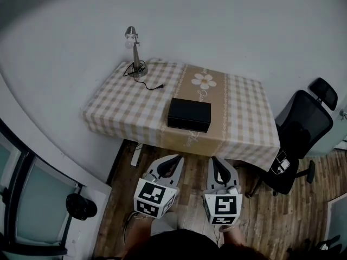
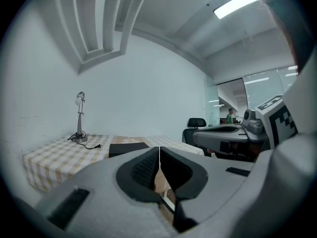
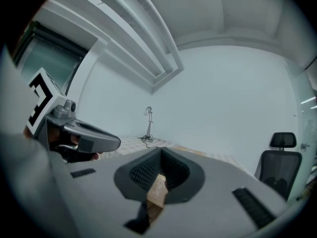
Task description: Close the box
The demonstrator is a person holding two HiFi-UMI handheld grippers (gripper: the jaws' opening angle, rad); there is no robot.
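Observation:
A flat black box (image 1: 188, 114) lies on the checked tablecloth (image 1: 122, 108) near the table's front edge, its lid down flat. In the left gripper view the box (image 2: 128, 148) shows beyond the jaws, left of centre. My left gripper (image 1: 174, 161) and right gripper (image 1: 216, 162) hang side by side over the wooden floor in front of the table, short of the box and touching nothing. The left gripper (image 2: 159, 148) has its jaws together and holds nothing. The right gripper (image 3: 161, 152) is likewise shut and holds nothing. The box is hidden in the right gripper view.
A silver desk lamp (image 1: 134, 52) with a black cable (image 1: 150, 85) stands at the table's far left corner. A black office chair (image 1: 301, 135) stands to the right of the table. A window and a dark round object (image 1: 80, 206) are at the left.

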